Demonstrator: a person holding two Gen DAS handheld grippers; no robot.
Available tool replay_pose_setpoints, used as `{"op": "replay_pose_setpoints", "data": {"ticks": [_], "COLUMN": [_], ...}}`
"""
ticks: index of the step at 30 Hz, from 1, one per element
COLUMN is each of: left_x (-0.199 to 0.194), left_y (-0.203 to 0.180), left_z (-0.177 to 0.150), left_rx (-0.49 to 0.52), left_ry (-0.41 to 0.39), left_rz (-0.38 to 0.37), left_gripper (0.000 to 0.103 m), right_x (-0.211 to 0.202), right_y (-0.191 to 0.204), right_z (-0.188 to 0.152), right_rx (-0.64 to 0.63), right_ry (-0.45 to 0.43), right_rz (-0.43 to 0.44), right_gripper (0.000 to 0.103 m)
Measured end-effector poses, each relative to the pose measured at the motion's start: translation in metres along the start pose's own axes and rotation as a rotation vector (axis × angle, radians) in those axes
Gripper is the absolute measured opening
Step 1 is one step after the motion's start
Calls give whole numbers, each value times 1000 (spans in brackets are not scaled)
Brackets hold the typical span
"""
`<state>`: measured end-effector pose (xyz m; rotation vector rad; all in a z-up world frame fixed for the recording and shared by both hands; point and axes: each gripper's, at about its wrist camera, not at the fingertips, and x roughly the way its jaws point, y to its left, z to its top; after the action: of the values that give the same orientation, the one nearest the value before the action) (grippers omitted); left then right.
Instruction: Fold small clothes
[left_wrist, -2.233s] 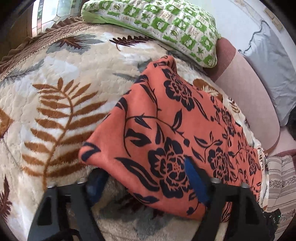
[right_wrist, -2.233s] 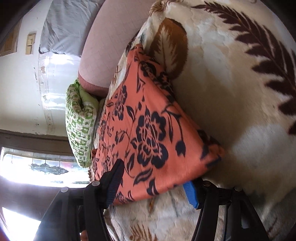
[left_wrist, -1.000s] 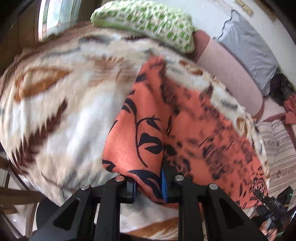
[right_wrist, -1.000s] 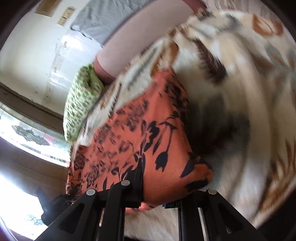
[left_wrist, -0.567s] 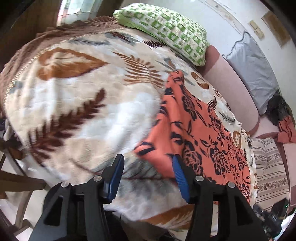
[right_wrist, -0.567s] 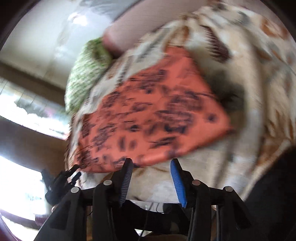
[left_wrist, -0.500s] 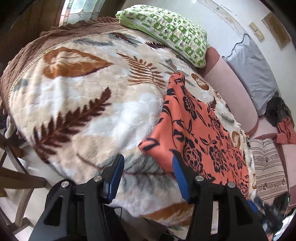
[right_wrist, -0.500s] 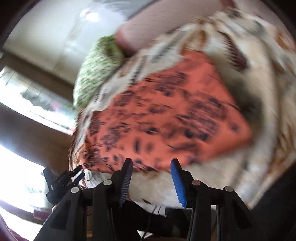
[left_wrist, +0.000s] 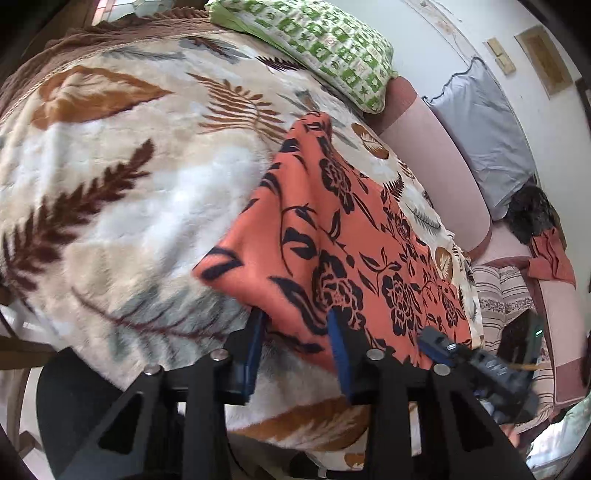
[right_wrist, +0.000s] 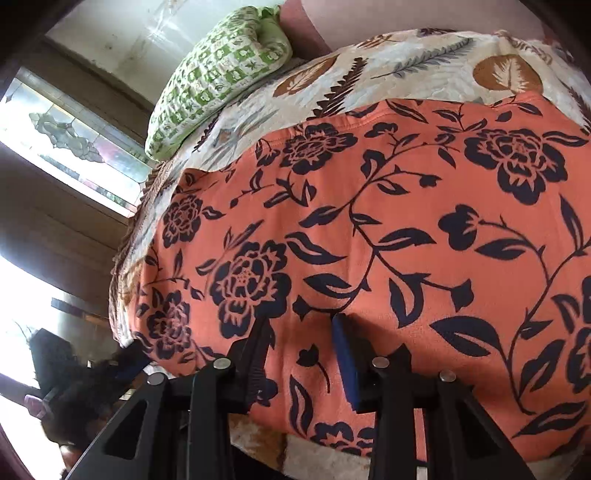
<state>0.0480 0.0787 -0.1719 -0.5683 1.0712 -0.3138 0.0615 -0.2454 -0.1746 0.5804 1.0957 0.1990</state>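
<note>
Both tongs, left and right, half-closed astride the cloth's near hem at the bed's edge; grip unclear.

Item count, both views combined:

- Orange floral garment: one, spread on the bed.
- Leaf-print blanket: one, covering the bed.
- Green-and-white patterned pillow: one, at the far edge of the blanket.
- Grey pillow: one, against the wall.
- Pink bolster: one, alongside the blanket.
- Striped cushion: one.
- Grippers: two. Left gripper: two fingers. Right gripper: two fingers.
- Stained-glass window: one, in the right wrist view.
</note>
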Motion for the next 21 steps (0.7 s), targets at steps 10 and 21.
{"op": "replay_pose_setpoints", "data": {"ticks": [10,21], "left_x": [17,11], "left_y": [8,0], "left_z": [11,12], "left_rx": [-76,-38], "left_ry": [-18,-35], "left_rz": [-62,-40], "left_gripper": [36,25], "right_x": [46,51], "right_y": [14,-2], "right_z": [116,111], "right_rx": [58,96], "right_ry": [-69,5], "right_rz": [-53,-44], "right_gripper": [38,37]}}
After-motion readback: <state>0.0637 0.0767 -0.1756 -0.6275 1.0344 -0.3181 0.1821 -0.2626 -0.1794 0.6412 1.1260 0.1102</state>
